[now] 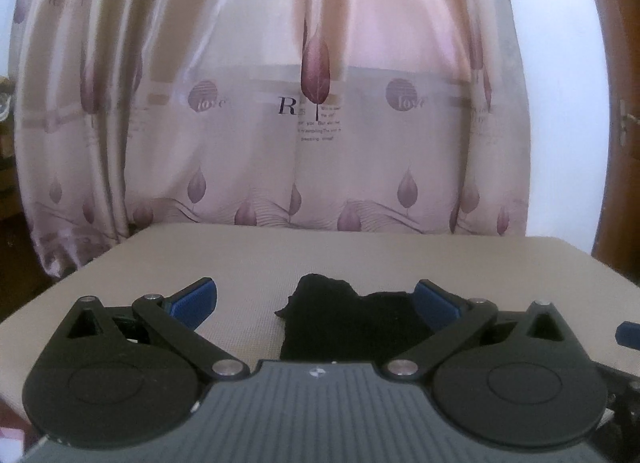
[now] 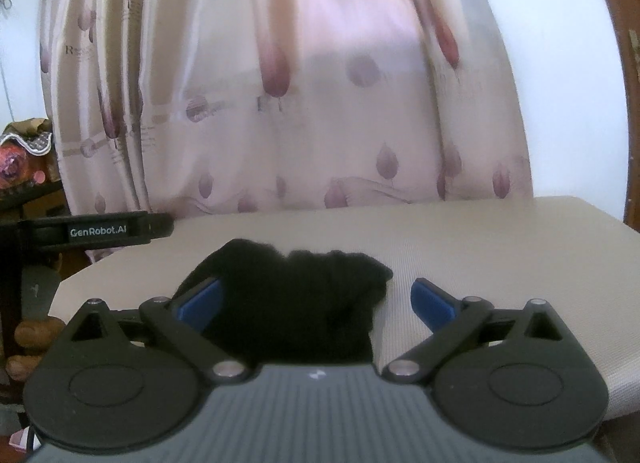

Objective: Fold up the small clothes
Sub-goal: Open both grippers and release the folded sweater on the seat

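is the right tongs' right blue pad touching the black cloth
Apart. The right wrist view shows bare beige table between the right pad and the black cloth.

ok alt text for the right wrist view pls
The right claw is open, low over a crumpled black garment lying on a beige padded surface. A pale curtain with purple leaf prints hangs behind.

A small black piece of soft knit clothing [image 1: 344, 319] [image 2: 292, 303] lies crumpled in a low heap on the beige textured tabletop [image 1: 240, 259], near its front edge, with uneven, ragged-looking upper edges.
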